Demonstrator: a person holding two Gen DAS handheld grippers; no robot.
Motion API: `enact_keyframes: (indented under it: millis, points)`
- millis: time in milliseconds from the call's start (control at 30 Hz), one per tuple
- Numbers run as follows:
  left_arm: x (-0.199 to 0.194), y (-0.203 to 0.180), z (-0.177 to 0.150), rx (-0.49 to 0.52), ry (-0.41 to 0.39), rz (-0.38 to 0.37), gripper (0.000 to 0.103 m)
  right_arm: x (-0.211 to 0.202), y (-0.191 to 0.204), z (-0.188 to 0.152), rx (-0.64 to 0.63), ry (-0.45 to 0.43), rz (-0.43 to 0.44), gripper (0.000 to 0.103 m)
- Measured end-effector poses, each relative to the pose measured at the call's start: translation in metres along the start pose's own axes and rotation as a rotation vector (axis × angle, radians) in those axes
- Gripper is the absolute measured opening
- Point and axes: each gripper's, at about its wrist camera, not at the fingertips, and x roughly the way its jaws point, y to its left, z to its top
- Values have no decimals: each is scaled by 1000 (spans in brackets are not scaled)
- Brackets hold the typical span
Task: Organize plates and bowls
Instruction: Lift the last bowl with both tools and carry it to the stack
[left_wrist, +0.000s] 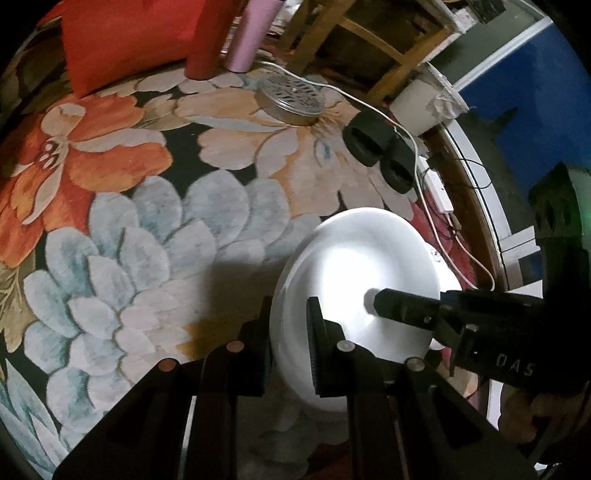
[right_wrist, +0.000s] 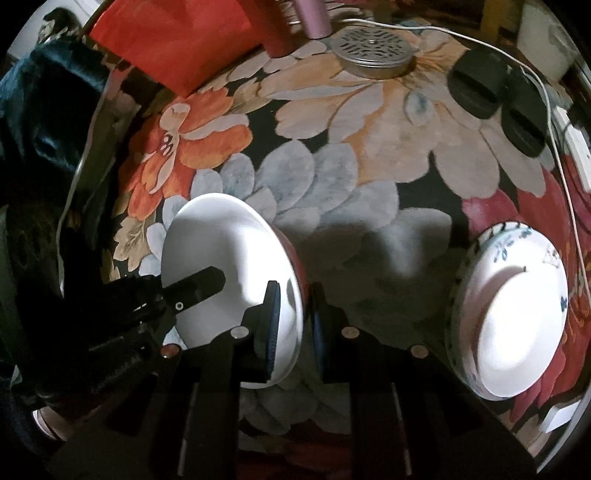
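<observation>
We've got both jaws clamped on opposite rims of the white bowl (right_wrist: 229, 280); keep it level, then lower it onto the patterned plate (right_wrist: 517, 314) by the desk's right edge.

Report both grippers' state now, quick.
Left gripper: shut on the rim of the white bowl.
Right gripper: shut on the opposite rim of the same white bowl, so both hold it together.
</observation>
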Motion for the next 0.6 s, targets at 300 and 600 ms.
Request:
enact_keyframes:
  millis: [300,600]
  points:
    - [14,-34,5,41,9,-24,14,-16,-34,-7,58,-22,-4,17]
    - [26,-64,12,77,10,-49,14,-33,-61,-11,90,-46,-22,17]
